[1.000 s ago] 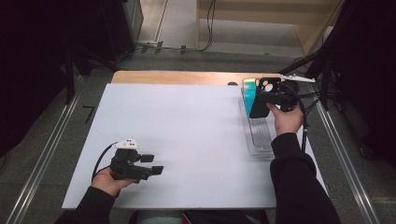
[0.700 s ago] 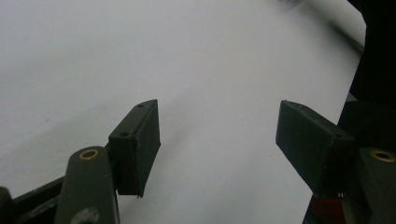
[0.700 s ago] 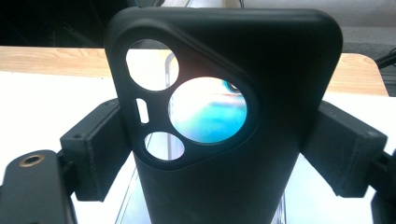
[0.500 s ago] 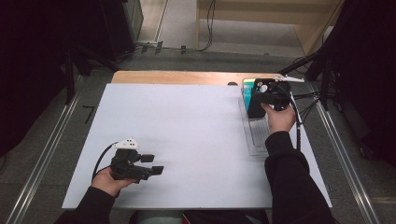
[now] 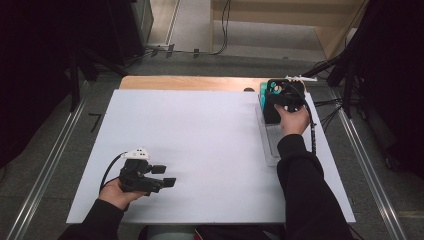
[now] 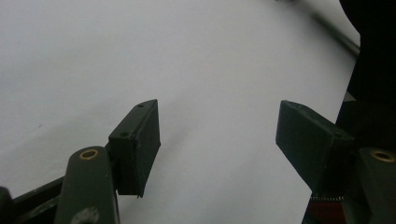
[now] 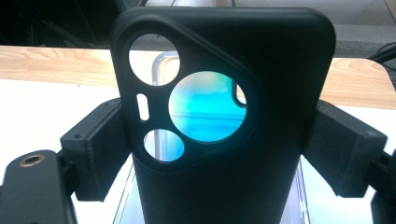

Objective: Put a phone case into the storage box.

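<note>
presently: left gripper idle at near edge, right gripper holding a phone case at far right.

left gripper [image 5: 167,176] rests low on the white table [image 5: 200,145] near the front-left, jaws wide apart with nothing between them. farther off, right gripper [image 5: 274,102] clamps a black phone case [image 7: 224,116] by its sides, upright, above a clear tray [image 5: 270,145]; a teal item [image 5: 262,91] sits just beyond.

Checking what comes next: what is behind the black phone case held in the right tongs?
Through the black phone case's cutouts, a teal object and clear tray show; the case covers the rest.
</note>
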